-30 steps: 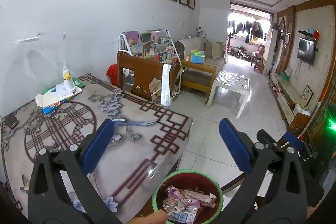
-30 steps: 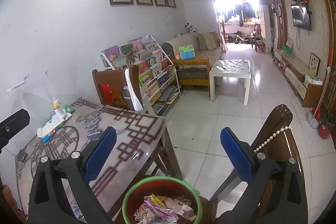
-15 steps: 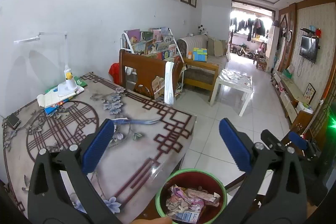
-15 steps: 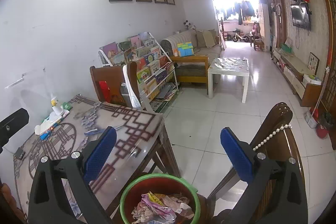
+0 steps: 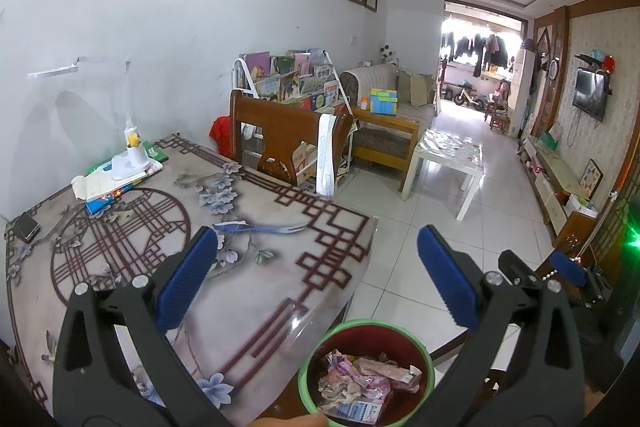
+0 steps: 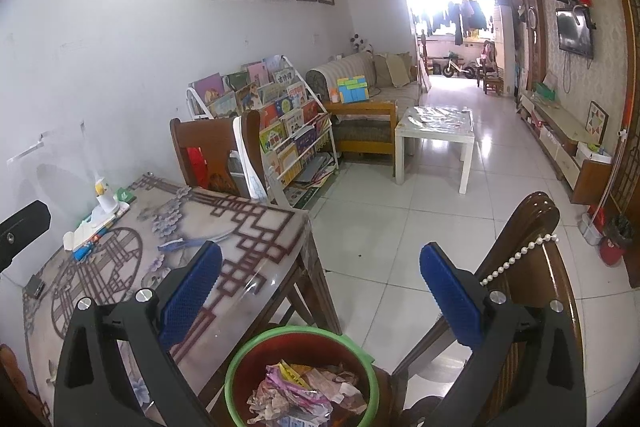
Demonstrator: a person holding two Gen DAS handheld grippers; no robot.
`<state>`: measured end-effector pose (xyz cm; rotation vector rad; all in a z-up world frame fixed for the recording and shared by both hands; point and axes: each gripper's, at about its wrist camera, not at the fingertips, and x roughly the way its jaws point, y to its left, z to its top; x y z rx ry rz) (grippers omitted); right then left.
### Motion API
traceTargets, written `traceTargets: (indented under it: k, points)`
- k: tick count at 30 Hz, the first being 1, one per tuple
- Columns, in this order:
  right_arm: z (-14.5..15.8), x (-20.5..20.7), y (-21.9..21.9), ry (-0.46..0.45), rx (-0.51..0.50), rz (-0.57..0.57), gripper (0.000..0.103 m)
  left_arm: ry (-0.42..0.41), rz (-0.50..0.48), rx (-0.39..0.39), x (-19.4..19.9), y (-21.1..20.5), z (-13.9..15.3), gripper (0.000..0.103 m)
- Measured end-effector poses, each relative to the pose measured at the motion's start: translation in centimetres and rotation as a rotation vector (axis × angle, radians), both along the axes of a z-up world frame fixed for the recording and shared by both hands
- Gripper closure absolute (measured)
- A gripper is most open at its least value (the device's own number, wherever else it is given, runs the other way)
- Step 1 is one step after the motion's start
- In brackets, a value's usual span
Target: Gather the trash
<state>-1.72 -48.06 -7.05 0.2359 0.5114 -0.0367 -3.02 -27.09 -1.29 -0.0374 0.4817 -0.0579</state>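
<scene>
A red bin with a green rim [image 5: 308, 379] sits low beside the table corner, holding crumpled wrappers [image 5: 366, 385]. It also shows in the right wrist view [image 6: 236, 371] with the same trash [image 6: 304, 395] inside. My left gripper [image 5: 316, 279] is open and empty, held above the table edge and the bin. My right gripper [image 6: 320, 287] is open and empty, above the bin and between table and chair. Its blue pad shows at the right of the left wrist view [image 5: 566, 269].
The patterned table [image 5: 248, 291] carries a white lamp base [image 5: 130, 159], books [image 5: 106, 193] and a dark phone [image 5: 26, 227] at its far left. A wooden chair [image 5: 288, 139] stands behind it. A chair with a bead string [image 6: 528, 255] stands right of the bin.
Both grippers have drifted slightly; the bin sits a little further right in the left view and further left in the right view. Both stay open and empty.
</scene>
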Motion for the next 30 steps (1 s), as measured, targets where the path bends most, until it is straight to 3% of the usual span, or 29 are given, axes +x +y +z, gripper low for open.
traceTargets:
  k: [19, 30]
  points:
    - [-1.0, -0.2, -0.5, 0.022, -0.016, -0.005, 0.007, 0.014, 0.000, -0.011, 0.2, 0.5, -0.4, 0.005]
    - [-2.2, 1.1, 1.5, 0.098, -0.136, 0.016, 0.007, 0.058, 0.011, -0.047, 1.1, 4.3, -2.0, 0.005]
